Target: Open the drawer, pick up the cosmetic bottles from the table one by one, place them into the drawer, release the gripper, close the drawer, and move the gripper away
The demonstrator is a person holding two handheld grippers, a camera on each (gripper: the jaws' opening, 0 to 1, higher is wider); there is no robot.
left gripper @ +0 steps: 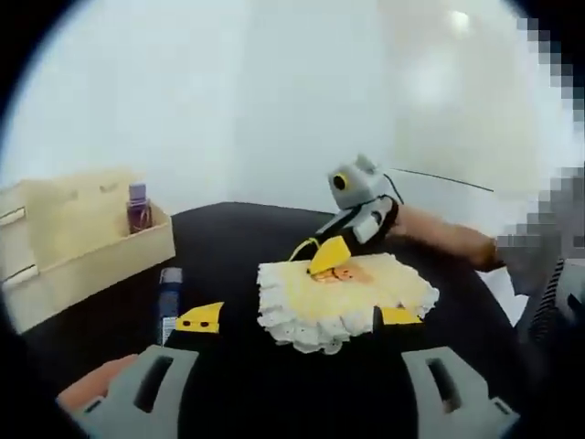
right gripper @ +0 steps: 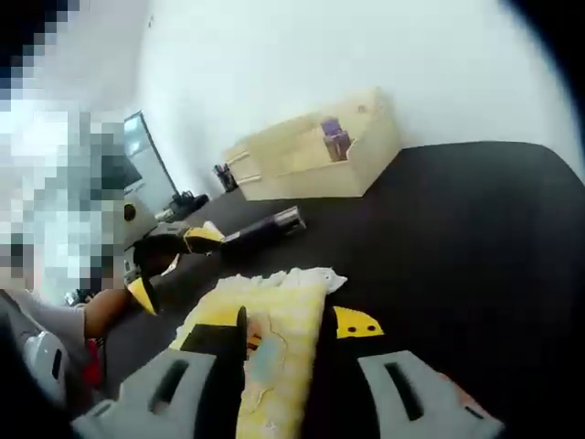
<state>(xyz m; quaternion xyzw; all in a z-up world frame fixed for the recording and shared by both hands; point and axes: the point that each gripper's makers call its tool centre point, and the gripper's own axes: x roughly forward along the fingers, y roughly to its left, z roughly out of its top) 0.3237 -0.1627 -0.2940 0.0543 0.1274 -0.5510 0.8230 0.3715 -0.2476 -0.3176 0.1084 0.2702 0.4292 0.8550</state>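
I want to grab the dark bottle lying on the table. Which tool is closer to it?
Left. The left tool has the bottle right beside one jaw tip. The right tool is over the yellow cloth, farther from it.

A: How's the light?

B: Bright and even. In the left gripper view the pale wall [left gripper: 274, 101] is washed out, with a glare spot high up at the right. The black tabletop [left gripper: 238, 247] soaks up light and shows almost no shadows.

A: Sharpness?

B: Soft all over. Fisheye bending curves the tabletop's far edge. In the right gripper view the yellow cloth [right gripper: 274, 338] close to the lens is smeared.
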